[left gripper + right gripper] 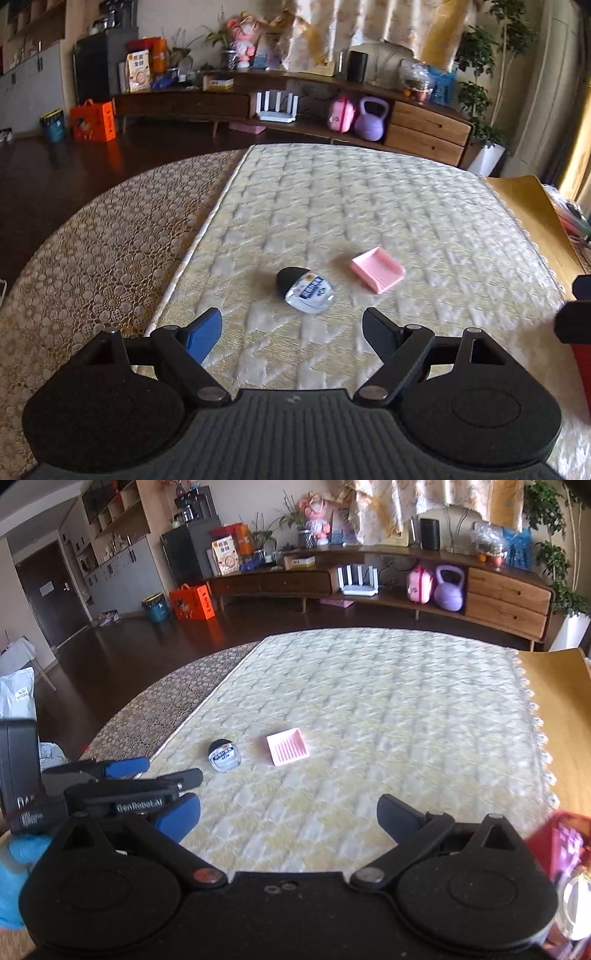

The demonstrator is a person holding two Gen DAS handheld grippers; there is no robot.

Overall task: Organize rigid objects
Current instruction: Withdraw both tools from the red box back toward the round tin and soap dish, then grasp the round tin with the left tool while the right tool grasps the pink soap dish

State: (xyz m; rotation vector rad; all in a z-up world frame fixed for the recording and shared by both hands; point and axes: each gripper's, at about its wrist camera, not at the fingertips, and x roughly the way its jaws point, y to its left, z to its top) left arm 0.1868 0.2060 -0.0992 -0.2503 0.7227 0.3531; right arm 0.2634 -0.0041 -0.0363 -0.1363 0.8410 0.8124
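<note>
On the cream quilted table cover [332, 206], the small clear jar with a black lid [305, 291] lies just left of the ridged pink plastic tray [377, 269], ahead of the wide-apart, empty left gripper [291, 328]; only the right gripper's [288, 814] view, its fingers also apart and empty, shows the tray's ridges.
</note>
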